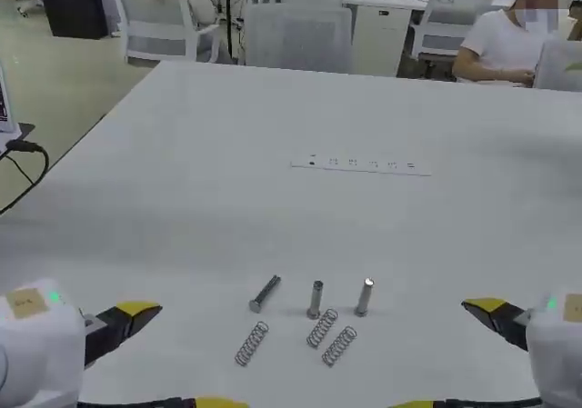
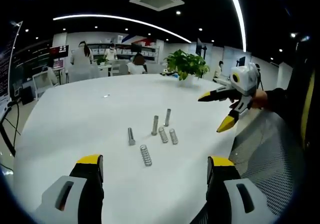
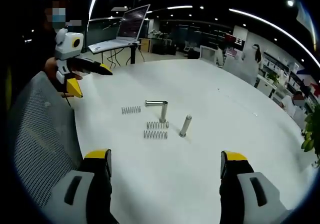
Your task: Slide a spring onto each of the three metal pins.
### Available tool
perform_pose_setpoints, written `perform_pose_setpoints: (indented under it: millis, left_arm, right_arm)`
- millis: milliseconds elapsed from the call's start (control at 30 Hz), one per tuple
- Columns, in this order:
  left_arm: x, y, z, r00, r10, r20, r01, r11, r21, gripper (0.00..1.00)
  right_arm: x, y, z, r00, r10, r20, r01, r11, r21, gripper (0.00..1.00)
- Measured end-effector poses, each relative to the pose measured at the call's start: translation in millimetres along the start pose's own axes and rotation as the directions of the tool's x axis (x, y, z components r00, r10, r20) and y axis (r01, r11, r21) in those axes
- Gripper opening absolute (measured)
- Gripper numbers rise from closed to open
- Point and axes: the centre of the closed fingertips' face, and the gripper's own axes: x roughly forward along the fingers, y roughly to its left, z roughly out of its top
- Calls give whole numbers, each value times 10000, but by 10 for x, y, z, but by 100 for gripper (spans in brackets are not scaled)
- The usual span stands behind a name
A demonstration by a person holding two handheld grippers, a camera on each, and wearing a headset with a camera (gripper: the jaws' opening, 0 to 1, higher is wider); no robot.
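The left gripper [image 2: 155, 164] and right gripper [image 3: 165, 156] both hold their jaws wide apart and empty, so pinch one of the springs [image 1: 322, 328], lying by the pins [image 1: 316, 299] on the table [image 1: 273, 199] between them, softly near one end and line it up straight with a pin.

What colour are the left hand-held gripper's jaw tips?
Yellow tips on left hand-held gripper; left gripper view.

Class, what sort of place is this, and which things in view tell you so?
Probably an open-plan office: mesh office chairs behind the white table, an open laptop, and a potted plant.
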Motion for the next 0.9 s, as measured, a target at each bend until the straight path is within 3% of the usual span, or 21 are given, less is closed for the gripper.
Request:
perform_pose_setpoints:
  millis: [633, 900]
  left_arm:
    - [1, 7, 46, 9999, -136, -81, 139, 9996, 266, 83]
    - [-17, 108, 127, 9998, -168, -113, 170, 9996, 216, 82]
  right_arm:
    - [-12, -18, 23, 9999, -75, 100, 75, 10000, 4, 89]
    - [-24, -27, 37, 9998, -116, 147, 117, 9999, -17, 89]
